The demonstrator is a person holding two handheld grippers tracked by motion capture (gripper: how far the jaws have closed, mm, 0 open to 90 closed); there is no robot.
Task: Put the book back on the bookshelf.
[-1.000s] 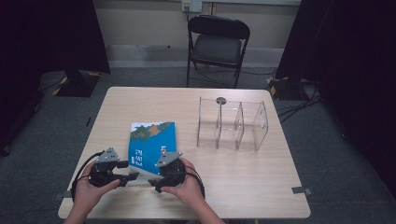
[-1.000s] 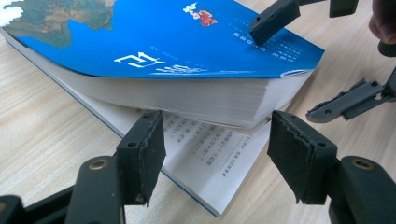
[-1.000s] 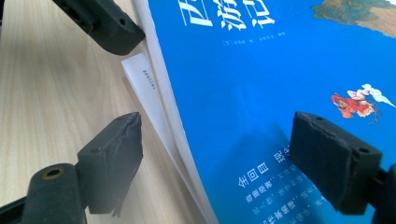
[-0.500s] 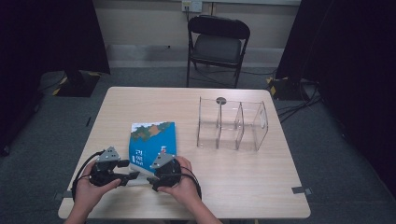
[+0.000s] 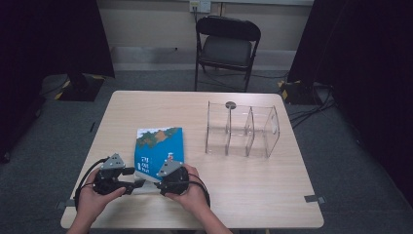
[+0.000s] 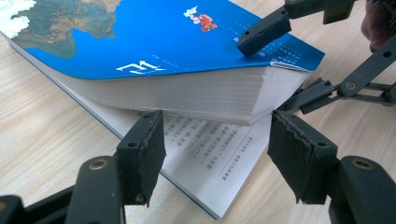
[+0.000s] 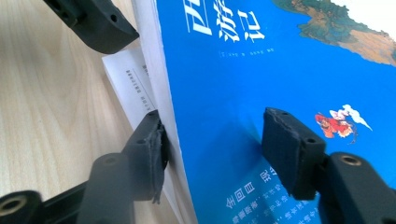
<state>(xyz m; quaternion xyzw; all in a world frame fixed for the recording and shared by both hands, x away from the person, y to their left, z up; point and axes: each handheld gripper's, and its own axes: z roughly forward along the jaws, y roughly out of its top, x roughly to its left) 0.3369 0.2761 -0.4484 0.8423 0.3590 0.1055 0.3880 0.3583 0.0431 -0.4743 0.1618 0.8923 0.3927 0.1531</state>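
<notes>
- Left gripper (image 5: 138, 184) is held at the table's (image 5: 253, 195) near-left part, jaws aimed right at the book's near edge.
- In the left gripper view, the left gripper (image 6: 219, 140) has its jaws standing apart with nothing clamped between the pads. The tips are just short of the raised page block, above the flat bottom pages.
- Book (image 5: 159, 146), blue cover up, is placed left of centre on the table, close to the near edge. Its bottom pages are left flat on the wood. The rest of the block is raised at the near edge and slightly bowed (image 6: 187, 37).
- Right gripper (image 5: 153, 178) is held just right of the left one, at the book's near-right corner.
- Its jaws have just been closing. The raised block is now clamped between them: one pad is set under the pages, the other on the cover (image 7: 243, 70), as seen in the right gripper view (image 7: 215, 140).
- Clear rack (image 5: 242, 129) with three bays is stood right of the book, well apart from both grippers.
</notes>
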